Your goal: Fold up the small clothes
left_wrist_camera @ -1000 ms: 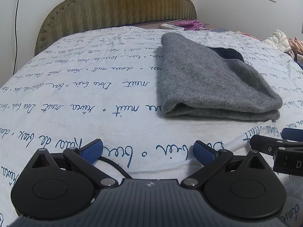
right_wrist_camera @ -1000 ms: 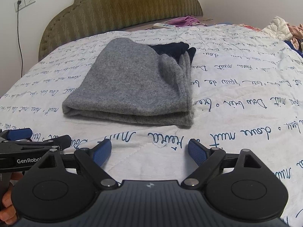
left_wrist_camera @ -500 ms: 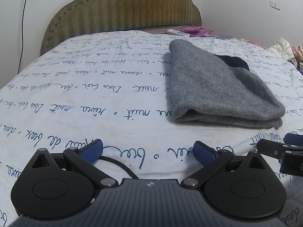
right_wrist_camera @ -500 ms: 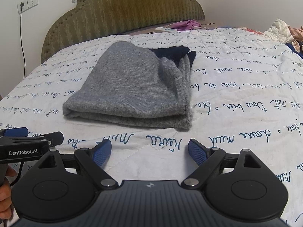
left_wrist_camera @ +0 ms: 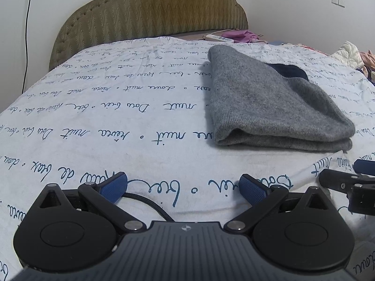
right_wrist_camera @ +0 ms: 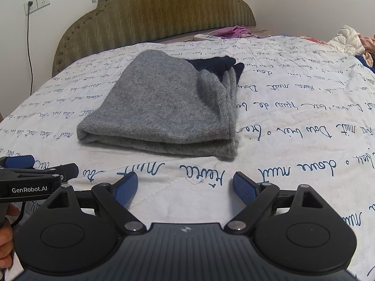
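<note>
Folded grey garment (right_wrist_camera: 164,107) lying flat on the bed's script-printed sheet (right_wrist_camera: 304,117), dark navy fabric (right_wrist_camera: 215,64) peeking out at its far edge, toward 12 o'clock. From the right wrist, at 12 o'clock; from the left wrist, at 1 o'clock. Left gripper (left_wrist_camera: 184,188) spread wide, nothing between. Right gripper (right_wrist_camera: 185,187) likewise spread and empty, both hovering clear of the garment. No containers seen.

**A bed with one folded garment**

The bed (left_wrist_camera: 117,107) wears a white cover printed with blue handwriting. A folded grey sweater (left_wrist_camera: 269,107) lies directly on it, a dark blue part showing at its far edge. A purple cloth (right_wrist_camera: 232,31) and a white power strip (right_wrist_camera: 207,37) lie near the padded headboard (right_wrist_camera: 152,16).
</note>
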Demonstrator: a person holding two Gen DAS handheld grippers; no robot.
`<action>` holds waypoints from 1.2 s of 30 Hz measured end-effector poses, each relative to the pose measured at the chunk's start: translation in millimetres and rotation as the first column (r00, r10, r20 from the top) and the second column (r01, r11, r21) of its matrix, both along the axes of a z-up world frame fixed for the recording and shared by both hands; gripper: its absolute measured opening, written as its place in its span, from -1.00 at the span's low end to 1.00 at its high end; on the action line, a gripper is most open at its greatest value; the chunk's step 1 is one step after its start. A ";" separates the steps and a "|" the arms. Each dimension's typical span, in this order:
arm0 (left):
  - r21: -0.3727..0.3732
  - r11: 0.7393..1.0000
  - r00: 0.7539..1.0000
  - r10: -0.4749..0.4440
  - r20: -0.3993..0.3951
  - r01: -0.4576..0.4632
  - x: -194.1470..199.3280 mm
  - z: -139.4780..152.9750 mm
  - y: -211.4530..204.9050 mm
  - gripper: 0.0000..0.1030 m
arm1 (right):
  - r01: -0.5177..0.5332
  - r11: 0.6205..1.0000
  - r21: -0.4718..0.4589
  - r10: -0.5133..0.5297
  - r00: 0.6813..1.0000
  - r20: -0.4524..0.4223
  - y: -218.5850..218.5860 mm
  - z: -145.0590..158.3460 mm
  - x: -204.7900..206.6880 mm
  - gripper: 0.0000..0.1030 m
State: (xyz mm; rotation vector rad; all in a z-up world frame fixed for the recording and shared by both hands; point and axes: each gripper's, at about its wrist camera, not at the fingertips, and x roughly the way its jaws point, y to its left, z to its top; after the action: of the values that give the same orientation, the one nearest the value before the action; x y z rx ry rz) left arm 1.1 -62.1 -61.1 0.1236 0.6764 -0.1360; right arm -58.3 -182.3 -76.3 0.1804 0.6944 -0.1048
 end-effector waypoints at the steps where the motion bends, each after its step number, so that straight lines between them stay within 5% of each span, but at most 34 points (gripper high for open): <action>1: 0.000 1.000 1.000 0.000 0.001 0.000 -0.1 -0.3 0.2 1.00 | 0.000 1.000 0.000 0.000 1.000 0.000 -0.1 -0.5 0.0 0.72; 36: 0.033 0.999 1.000 -0.008 0.017 0.007 -2.2 -4.1 -1.0 1.00 | -0.015 1.000 -0.017 0.015 1.000 0.019 1.2 -6.4 -0.6 0.85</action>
State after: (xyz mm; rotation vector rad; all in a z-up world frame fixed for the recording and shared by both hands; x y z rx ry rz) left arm -1.1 -63.1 -65.2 0.1587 0.6616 -0.1310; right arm -58.8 -181.1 -82.7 0.1595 0.6759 -0.0943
